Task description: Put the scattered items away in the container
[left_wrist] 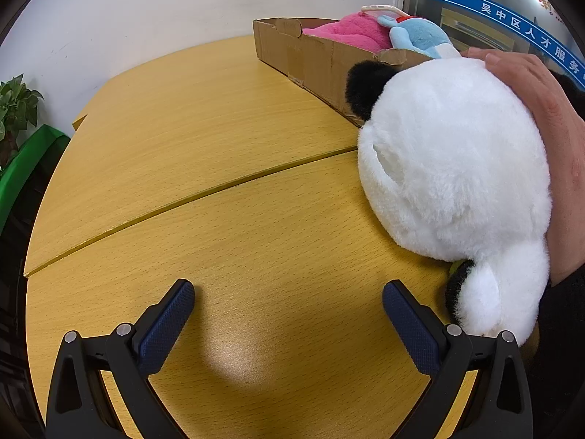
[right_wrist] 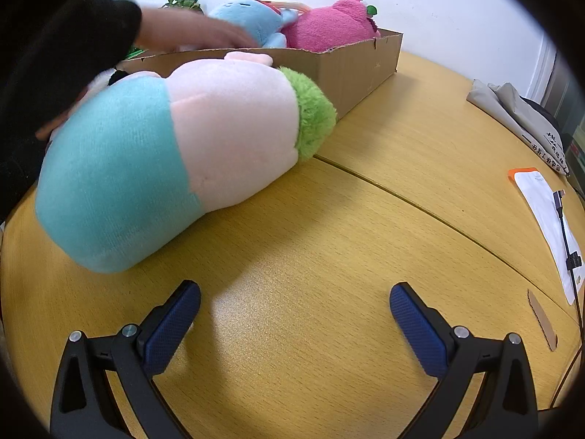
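A white plush panda (left_wrist: 453, 168) with black ears lies on the wooden table (left_wrist: 219, 146) at the right, a bare hand (left_wrist: 541, 109) resting on it. My left gripper (left_wrist: 289, 300) is open and empty, just left of the panda. A cardboard box (left_wrist: 310, 58) behind holds a pink plush (left_wrist: 351, 31) and a blue plush (left_wrist: 420, 36). In the right wrist view a teal, pink and green plush (right_wrist: 175, 146) lies in front of the box (right_wrist: 351, 69). My right gripper (right_wrist: 294, 301) is open and empty, below and right of that plush.
A potted plant (left_wrist: 16, 109) stands off the table's left edge. A grey bag (right_wrist: 519, 117), a white packet (right_wrist: 544, 212) and a cable (right_wrist: 566, 241) lie at the table's right side. A black-sleeved arm (right_wrist: 73, 36) reaches over the box.
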